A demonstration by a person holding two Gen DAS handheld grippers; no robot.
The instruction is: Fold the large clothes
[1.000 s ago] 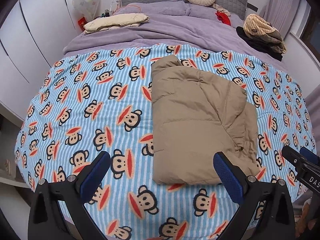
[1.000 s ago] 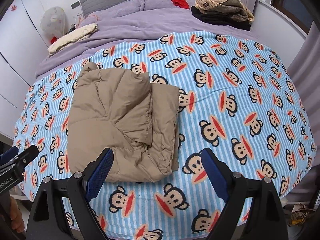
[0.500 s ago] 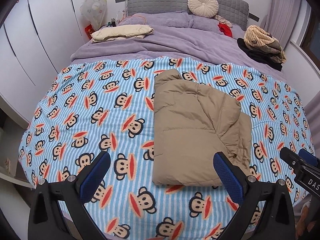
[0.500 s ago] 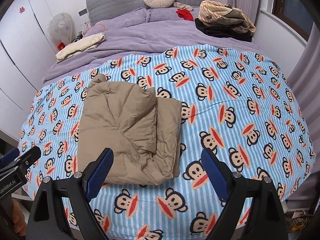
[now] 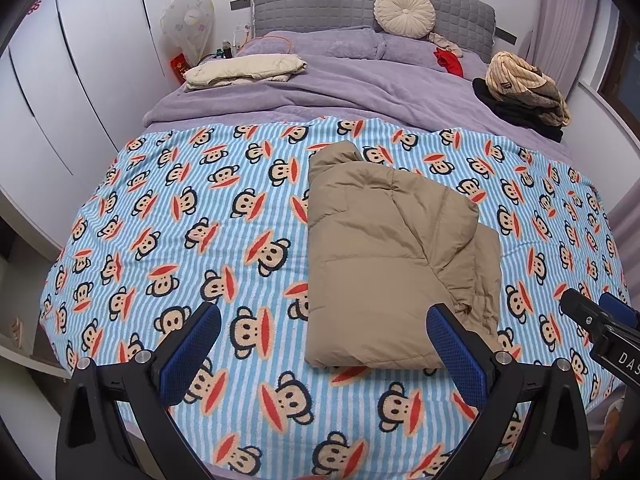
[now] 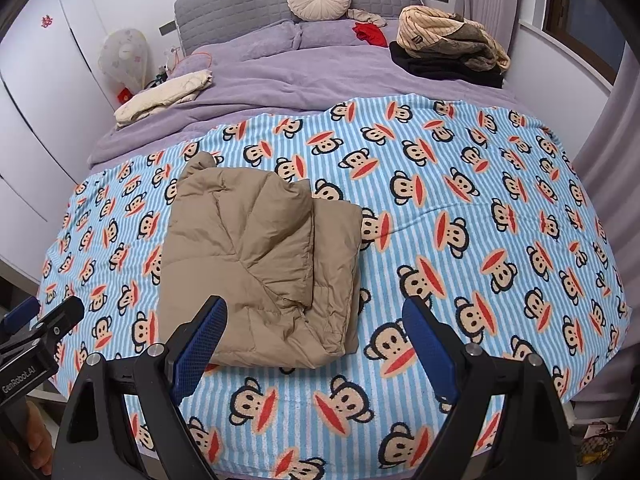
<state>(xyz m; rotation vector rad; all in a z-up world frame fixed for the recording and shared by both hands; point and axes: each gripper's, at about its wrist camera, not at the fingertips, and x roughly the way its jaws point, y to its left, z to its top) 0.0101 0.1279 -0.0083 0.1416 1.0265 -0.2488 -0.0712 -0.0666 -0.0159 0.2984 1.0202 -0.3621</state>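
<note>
A tan puffy jacket (image 5: 392, 264) (image 6: 256, 264) lies folded into a rough rectangle on the blue striped monkey-print blanket (image 5: 200, 240) (image 6: 460, 240) near the bed's foot. My left gripper (image 5: 324, 324) hangs open above the blanket, its right finger over the jacket's near right corner, nothing between its blue pads. My right gripper (image 6: 316, 320) is open too, held above the jacket's near edge with its left finger over the fabric. Neither gripper touches the jacket. The right gripper's tip (image 5: 592, 320) shows at the left wrist view's right edge, the left gripper's tip (image 6: 36, 328) at the right wrist view's left edge.
Behind the blanket is a purple duvet (image 5: 320, 92) with a folded cream garment (image 5: 244, 70) at the left, a pile of striped and black clothes (image 5: 524, 92) at the right, a round cushion (image 5: 404, 14) and a red item (image 5: 448, 60). White wardrobes (image 5: 60, 92) stand left.
Both grippers have pulled back and up from the bed, so the jacket looks smaller and farther and more of the headboard shows. The jacket has not moved and both grippers stay open.
</note>
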